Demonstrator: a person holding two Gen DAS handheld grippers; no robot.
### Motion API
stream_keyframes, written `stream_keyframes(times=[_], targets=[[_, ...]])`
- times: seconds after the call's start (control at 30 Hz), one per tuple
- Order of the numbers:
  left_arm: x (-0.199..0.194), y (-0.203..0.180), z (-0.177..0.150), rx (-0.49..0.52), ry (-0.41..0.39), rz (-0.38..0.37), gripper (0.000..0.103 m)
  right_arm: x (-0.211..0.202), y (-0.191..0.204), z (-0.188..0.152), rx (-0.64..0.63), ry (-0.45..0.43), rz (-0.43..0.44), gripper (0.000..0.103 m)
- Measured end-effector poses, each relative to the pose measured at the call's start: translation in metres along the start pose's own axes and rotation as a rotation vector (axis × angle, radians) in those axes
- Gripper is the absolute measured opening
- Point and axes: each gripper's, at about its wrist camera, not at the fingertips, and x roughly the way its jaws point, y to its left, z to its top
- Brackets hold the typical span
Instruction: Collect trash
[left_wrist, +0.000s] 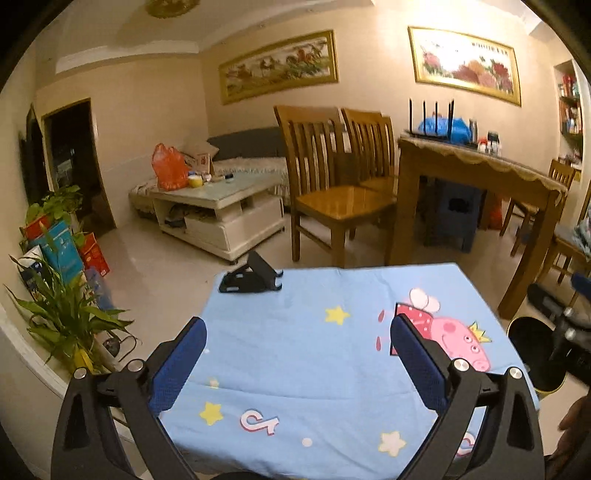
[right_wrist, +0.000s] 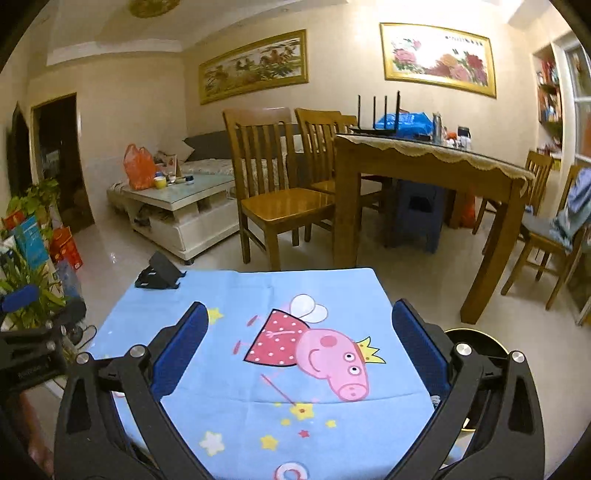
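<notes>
Small table under a blue cartoon-pig cloth (right_wrist: 229, 373) fills the near field; no trash shows on it in either view, so the thing to collect is not located.

Dark round bin (left_wrist: 532, 343), gold-rimmed, sits on the floor just beside the table's right edge, partly cut off in both views.

Black folding stand (right_wrist: 159, 276) rests at the far left corner of the cloth.

Left gripper (left_wrist: 298, 332): jaws spread wide, nothing between them. Right gripper (right_wrist: 298, 320): same, wide and empty. Both hang over the cloth.

Risks, as judged:
- 1: with no litter in sight, a grab could land on the stand instead.
- 2: a low pass could pinch the loose cloth, drag it and tip the stand off the corner.
- 3: the bin is barely in frame, so a drop could miss its rim.
</notes>
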Motion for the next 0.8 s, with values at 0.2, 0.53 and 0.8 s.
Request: stream_keyframes(times=[0.2, 0.53, 0.8], targets=[[-0.005, -0.003, 0.0, 0.004, -0.005, -0.024, 0.096, -0.006, 0.007, -0.006, -0.003, 0.024, 0.002, 0.099], [-0.003, -0.003, 0.001, 0.013, 0.004, -0.032, 0.096, -0.004, -0.007, -0.007, -0.001, 0.041, 0.008, 0.098], [-0.003, -0.004, 0.002, 0.011, 0.005, -0.039, 0.096, -0.002, -0.011, -0.006, 0.011, 0.053, 0.017, 0.099]])
